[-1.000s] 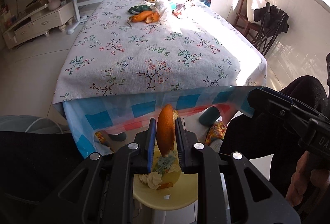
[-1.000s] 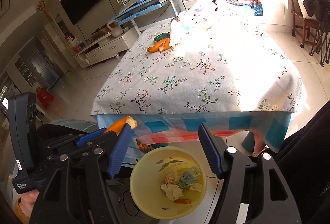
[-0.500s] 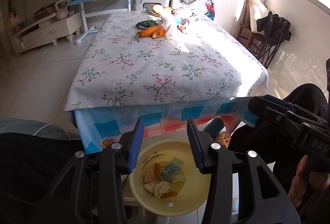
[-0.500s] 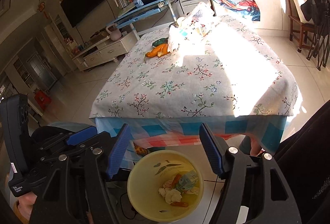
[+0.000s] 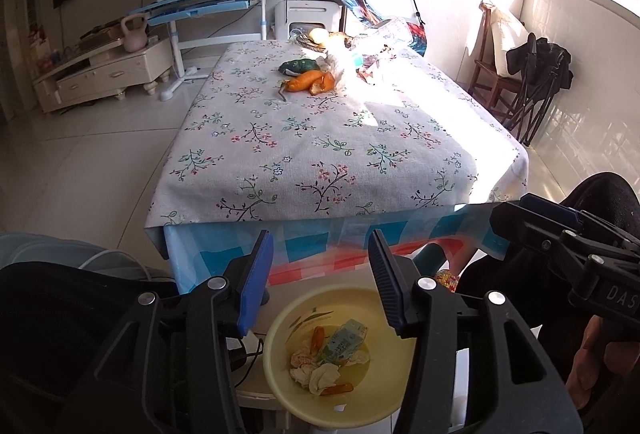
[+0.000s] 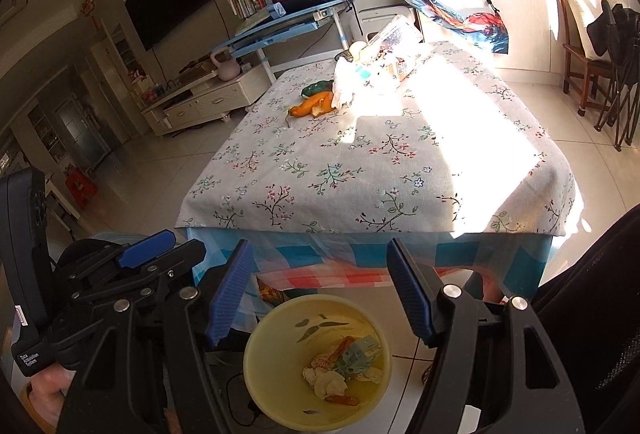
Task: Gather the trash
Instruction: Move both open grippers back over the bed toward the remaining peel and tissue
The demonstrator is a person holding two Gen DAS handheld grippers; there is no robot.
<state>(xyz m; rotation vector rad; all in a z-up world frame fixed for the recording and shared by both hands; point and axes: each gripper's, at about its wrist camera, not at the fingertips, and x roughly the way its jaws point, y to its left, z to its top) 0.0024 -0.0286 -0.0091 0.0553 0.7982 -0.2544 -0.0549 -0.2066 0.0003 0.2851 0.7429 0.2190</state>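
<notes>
A yellow trash bin (image 5: 280,354) stands on the floor in front of the table; in the right wrist view its rim (image 6: 256,338) shows too. Inside lie crumpled tissues (image 5: 316,376), a green wrapper (image 5: 344,340) and orange peel pieces (image 5: 318,336). My left gripper (image 5: 320,270) is open and empty above the bin. My right gripper (image 6: 320,282) is open and empty above it too. At the far end of the table lie orange peels (image 5: 308,82), a dark green item (image 5: 298,66) and white wrappers (image 5: 340,68).
The table (image 5: 320,154) has a floral cloth over a blue checked one. A wooden chair with black clothing (image 5: 532,74) stands at the right, a blue desk (image 5: 200,4) and white TV cabinet (image 5: 100,74) at the back left. The other gripper (image 5: 580,254) shows at right.
My left gripper opened and let go of the orange peel, which now lies in the bin. Both grippers rose a little above the bin.
</notes>
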